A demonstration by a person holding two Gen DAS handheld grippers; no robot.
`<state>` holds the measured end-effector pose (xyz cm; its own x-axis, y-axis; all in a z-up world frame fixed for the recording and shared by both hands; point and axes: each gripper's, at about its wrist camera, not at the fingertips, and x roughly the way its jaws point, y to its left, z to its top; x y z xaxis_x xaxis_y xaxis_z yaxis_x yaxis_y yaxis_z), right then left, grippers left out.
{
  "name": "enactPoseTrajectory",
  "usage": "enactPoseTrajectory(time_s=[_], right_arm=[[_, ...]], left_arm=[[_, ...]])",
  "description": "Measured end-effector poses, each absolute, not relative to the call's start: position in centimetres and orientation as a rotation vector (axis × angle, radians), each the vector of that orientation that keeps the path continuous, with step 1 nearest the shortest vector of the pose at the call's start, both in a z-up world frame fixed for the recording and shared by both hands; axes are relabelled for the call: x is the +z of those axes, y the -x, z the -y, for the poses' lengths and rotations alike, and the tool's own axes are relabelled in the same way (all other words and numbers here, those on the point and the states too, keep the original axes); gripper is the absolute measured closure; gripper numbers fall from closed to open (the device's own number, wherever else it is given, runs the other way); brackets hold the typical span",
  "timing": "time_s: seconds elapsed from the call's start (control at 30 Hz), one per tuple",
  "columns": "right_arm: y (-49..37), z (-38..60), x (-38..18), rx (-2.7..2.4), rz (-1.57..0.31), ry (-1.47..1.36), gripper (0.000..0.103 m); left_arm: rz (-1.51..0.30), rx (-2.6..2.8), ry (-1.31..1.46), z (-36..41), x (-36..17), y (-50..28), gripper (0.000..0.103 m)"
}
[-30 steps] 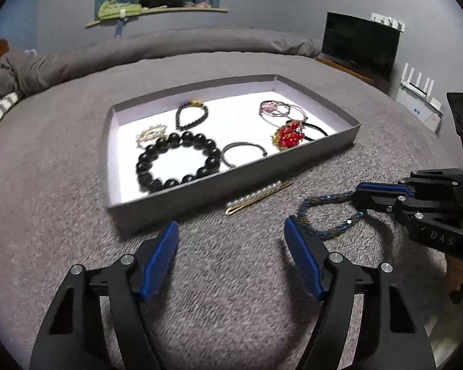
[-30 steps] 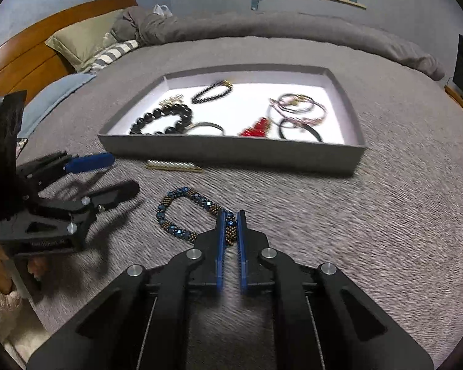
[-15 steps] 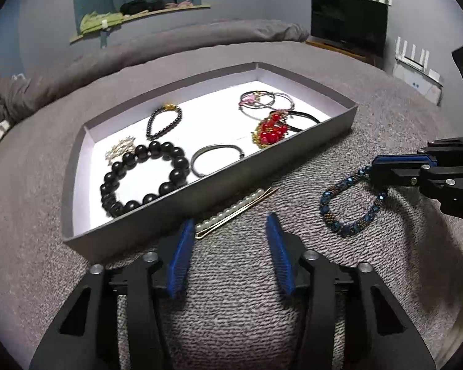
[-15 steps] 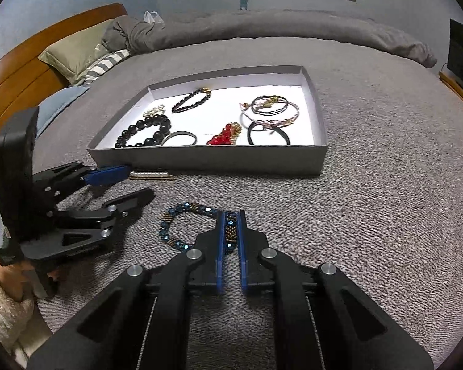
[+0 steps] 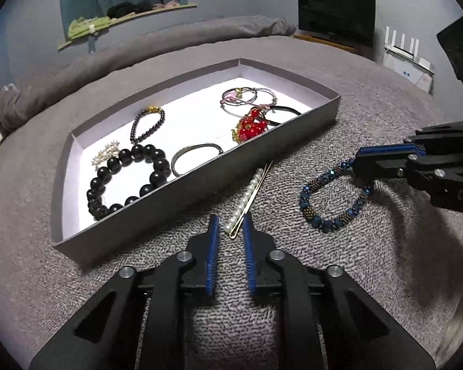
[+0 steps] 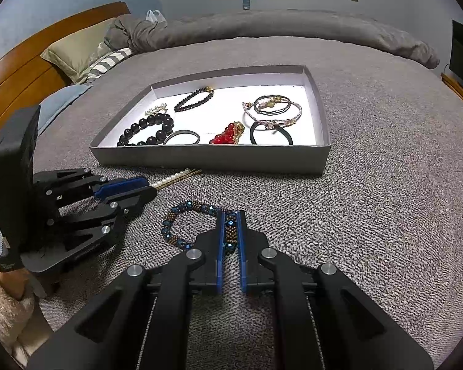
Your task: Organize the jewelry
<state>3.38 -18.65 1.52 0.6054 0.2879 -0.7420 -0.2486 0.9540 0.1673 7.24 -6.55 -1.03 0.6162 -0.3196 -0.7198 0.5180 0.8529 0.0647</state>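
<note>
Left wrist view, nearest first: the left gripper (image 5: 231,225) has just been closing, its blue pads now flanking the near end of a pearl-studded gold hair clip (image 5: 248,195) on the grey bedspread (image 5: 339,265), a sliver of gap still showing. At three o'clock, the right gripper (image 6: 230,226) is clamped on a blue-and-bronze beaded bracelet (image 6: 185,215). Beyond, toward eleven o'clock, sits a shallow grey cardboard tray (image 5: 200,185) holding a chunky black bead bracelet (image 5: 126,178), a thin metal bangle (image 5: 194,155) and red beads (image 5: 250,125).
</note>
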Motion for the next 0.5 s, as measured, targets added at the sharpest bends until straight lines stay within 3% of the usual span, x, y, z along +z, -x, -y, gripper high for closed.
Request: enactPoseTrajectory(time_s=[0.23, 0.3, 0.5], right_arm=[[-3.7, 18.3, 0.6, 0.317, -0.899, -0.032, 0.095], [-3.7, 18.3, 0.4, 0.317, -0.902, -0.024, 0.096], [-3.8, 18.2, 0.1, 0.311, -0.907, -0.016, 0.095]], left_arm=[[-0.776, -0.494, -0.278, 7.3, -1.1, -7.9, 0.082], [-0.779, -0.502, -0.285, 7.2, -1.1, -7.7, 0.088], [-0.798, -0.488, -0.276, 5.7, -0.9, -6.2, 0.093]])
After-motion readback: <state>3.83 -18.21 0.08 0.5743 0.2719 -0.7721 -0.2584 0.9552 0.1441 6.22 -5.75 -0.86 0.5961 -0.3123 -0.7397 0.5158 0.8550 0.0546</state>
